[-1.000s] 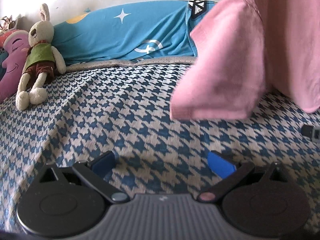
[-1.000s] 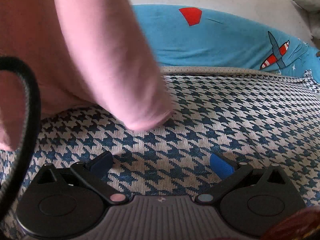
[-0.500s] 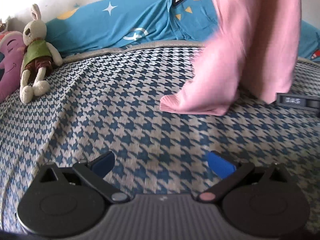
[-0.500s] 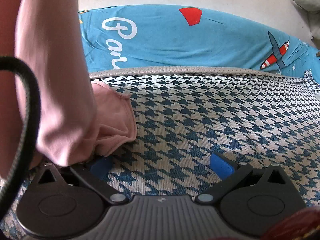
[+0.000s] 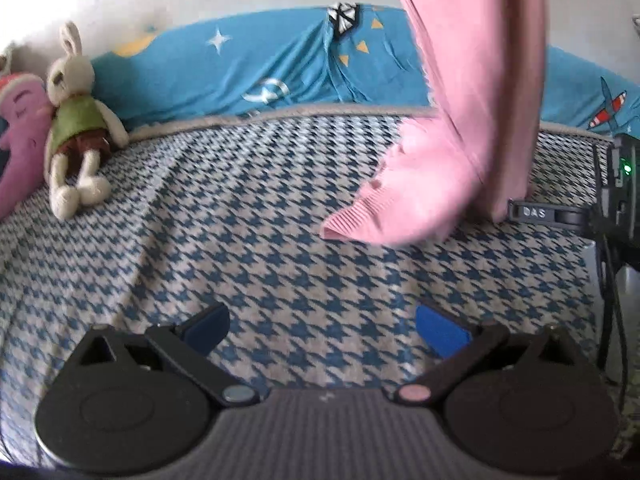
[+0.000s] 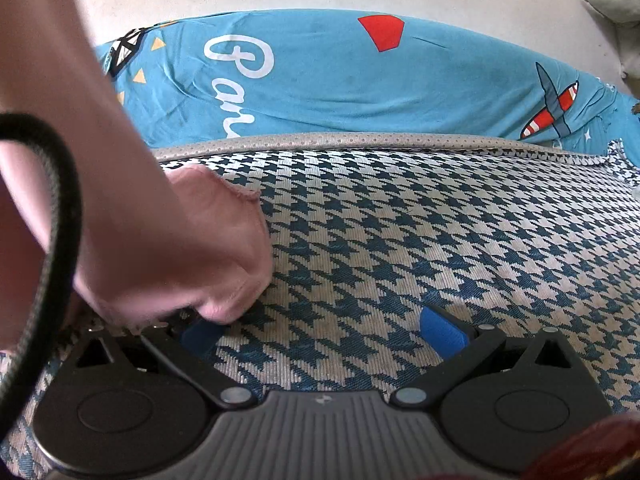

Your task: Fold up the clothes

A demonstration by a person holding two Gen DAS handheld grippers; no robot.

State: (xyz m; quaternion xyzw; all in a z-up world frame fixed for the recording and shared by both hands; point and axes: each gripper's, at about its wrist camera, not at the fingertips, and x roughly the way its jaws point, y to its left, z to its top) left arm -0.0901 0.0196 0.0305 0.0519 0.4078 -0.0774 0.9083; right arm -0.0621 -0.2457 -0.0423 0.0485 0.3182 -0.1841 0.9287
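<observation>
Left wrist view: left gripper (image 5: 322, 330) sits wide open with nothing in it, low over the checked bedspread (image 5: 224, 240). The pink top (image 5: 460, 120) hangs ahead to its right, cuff on the bed.

Right wrist view: right gripper (image 6: 322, 332) is spread open too, pink fabric bunched over its left finger (image 6: 200, 336).

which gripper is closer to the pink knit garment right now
Right. The right gripper is open with the pink knit garment draped over its left finger. The left gripper, also open, sits back from the garment with bare houndstooth bedcover between.
</observation>
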